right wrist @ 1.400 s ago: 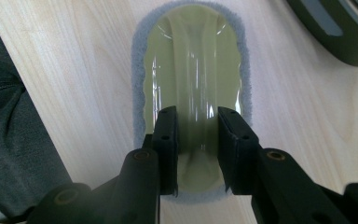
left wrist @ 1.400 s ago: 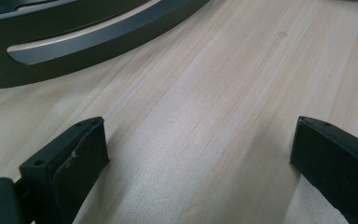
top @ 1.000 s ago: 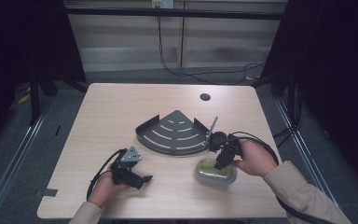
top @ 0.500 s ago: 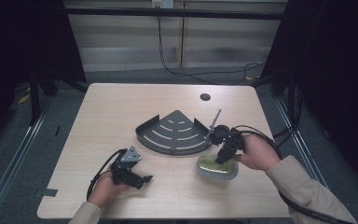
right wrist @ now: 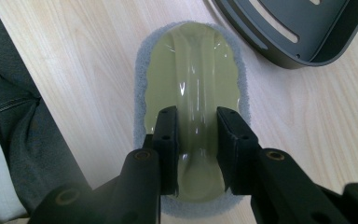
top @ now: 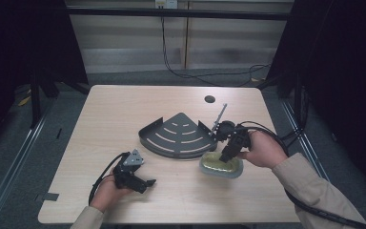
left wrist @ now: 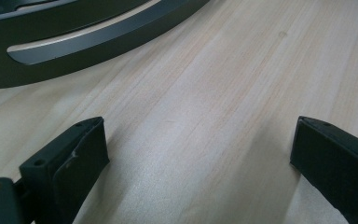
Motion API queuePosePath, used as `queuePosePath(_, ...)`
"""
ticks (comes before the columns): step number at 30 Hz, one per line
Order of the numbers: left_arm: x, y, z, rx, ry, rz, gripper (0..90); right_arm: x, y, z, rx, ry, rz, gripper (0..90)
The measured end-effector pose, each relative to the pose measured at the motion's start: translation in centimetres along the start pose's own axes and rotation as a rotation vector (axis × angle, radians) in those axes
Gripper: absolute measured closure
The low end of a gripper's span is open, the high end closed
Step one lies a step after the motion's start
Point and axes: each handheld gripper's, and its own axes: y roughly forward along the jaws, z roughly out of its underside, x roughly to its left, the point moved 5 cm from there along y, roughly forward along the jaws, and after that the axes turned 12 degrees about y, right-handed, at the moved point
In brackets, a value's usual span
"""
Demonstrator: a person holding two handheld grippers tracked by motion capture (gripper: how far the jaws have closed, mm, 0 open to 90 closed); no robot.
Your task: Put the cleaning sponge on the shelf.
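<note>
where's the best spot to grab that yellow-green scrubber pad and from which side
Grip the raised ridge running lengthwise down the scrubber pad, coming straight down from above. The pad lies flat on the table, so its low grey rim offers little, while the ridge stands proud and narrow. The right gripper already has its jaws closed on that ridge's sides.

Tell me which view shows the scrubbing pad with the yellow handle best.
The right gripper view: the scrubbing pad sits close up, its grey rim and glossy yellow ridge plain, with the right gripper closed on that ridge. The high view shows it small, beside the dark corner shelf, partly under the gripper.
</note>
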Motion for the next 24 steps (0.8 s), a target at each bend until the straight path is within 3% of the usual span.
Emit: queuePosePath(24, 0.0, 0.0, 0.0, 0.003, 0.001, 0.003, 3.4, -1.6, -2.5, -1.7, -0.039, 0.035, 0.043, 70.5)
